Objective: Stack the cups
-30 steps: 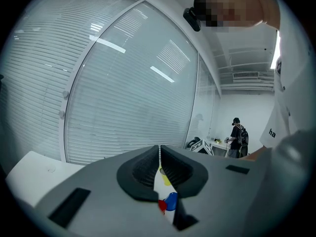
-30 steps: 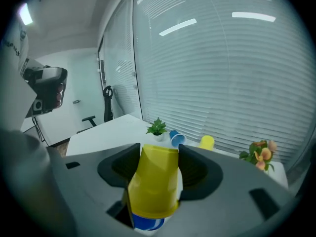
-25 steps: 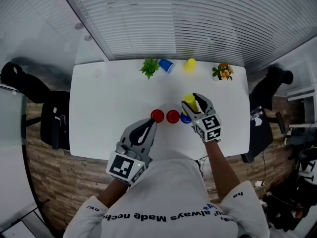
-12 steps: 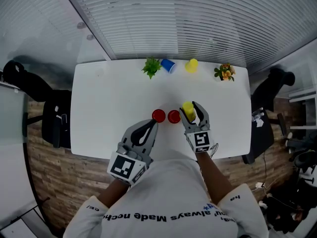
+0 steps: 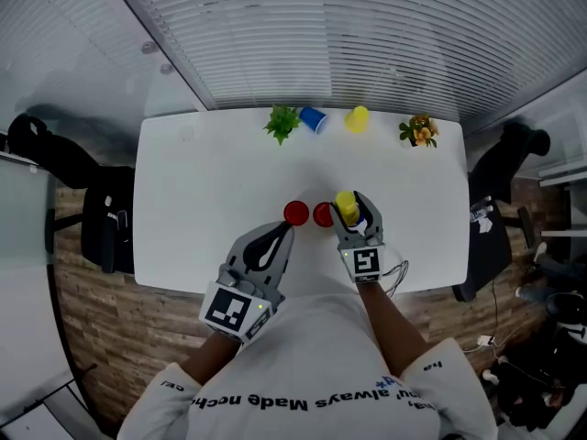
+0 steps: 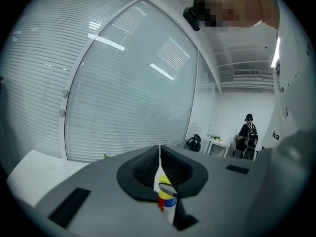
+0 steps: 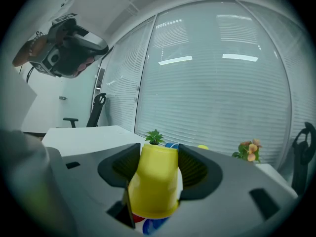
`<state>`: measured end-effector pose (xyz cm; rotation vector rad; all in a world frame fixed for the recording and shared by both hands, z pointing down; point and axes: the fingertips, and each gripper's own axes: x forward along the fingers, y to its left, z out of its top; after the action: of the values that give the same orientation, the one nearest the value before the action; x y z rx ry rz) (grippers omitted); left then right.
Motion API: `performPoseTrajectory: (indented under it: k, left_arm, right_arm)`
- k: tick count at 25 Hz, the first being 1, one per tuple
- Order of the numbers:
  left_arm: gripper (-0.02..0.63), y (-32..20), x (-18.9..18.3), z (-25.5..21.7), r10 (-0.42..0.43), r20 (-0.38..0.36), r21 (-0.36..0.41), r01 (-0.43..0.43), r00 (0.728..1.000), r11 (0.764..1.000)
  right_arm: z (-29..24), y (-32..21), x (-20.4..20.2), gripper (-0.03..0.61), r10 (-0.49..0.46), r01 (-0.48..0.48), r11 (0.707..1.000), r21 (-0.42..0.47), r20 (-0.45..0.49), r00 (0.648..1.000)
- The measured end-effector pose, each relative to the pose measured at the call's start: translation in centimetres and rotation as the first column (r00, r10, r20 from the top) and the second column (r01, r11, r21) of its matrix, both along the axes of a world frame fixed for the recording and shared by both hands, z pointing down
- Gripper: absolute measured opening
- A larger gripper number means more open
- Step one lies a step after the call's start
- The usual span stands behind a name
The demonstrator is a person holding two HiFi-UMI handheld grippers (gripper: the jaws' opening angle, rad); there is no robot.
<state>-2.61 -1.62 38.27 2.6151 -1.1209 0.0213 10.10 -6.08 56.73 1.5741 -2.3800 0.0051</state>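
On the white worktop (image 5: 202, 191), near the front edge, one red cup (image 5: 295, 213) sits mouth down, with a second red cup (image 5: 322, 214) just beside it.

Right tongs (image 5: 353, 211): jaws wide, pads pressed on the sides of an upturned yellow cup (image 5: 346, 205). That cup is just right of the second red one. In the right gripper view the held cup (image 7: 155, 181) fills the gap, base away from the camera. A bit of red and blue shows under its rim; contact there can't be judged.

Left tongs (image 5: 278, 235): jaws together, nothing between them, hovering near the front edge left of the red cups.

Far edge of the worktop, left to right:
- small green plant (image 5: 280, 123)
- blue cup on its side (image 5: 313, 118)
- another yellow cup (image 5: 357, 118)
- small flower pot (image 5: 420, 130)

Room: white slatted blinds (image 5: 348, 35) run behind the worktop. The floor (image 5: 101, 328) is wood plank. A dark office chair (image 5: 101, 218) stands at the left end, and another dark chair (image 5: 486, 236) at the right. The left gripper view shows a person (image 6: 246, 132) standing far off by a small table.
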Motion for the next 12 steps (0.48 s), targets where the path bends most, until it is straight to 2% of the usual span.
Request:
performPoseTrajectory:
  k: [12]
  left_arm:
    - [0.028,0.01,0.09,0.05,0.002,0.006,-0.006,-0.002,1.000,1.000]
  right_arm:
    - [1.03,-0.53,-0.24,0.267,-0.017,0.017,1.000,0.017,-0.011,1.000]
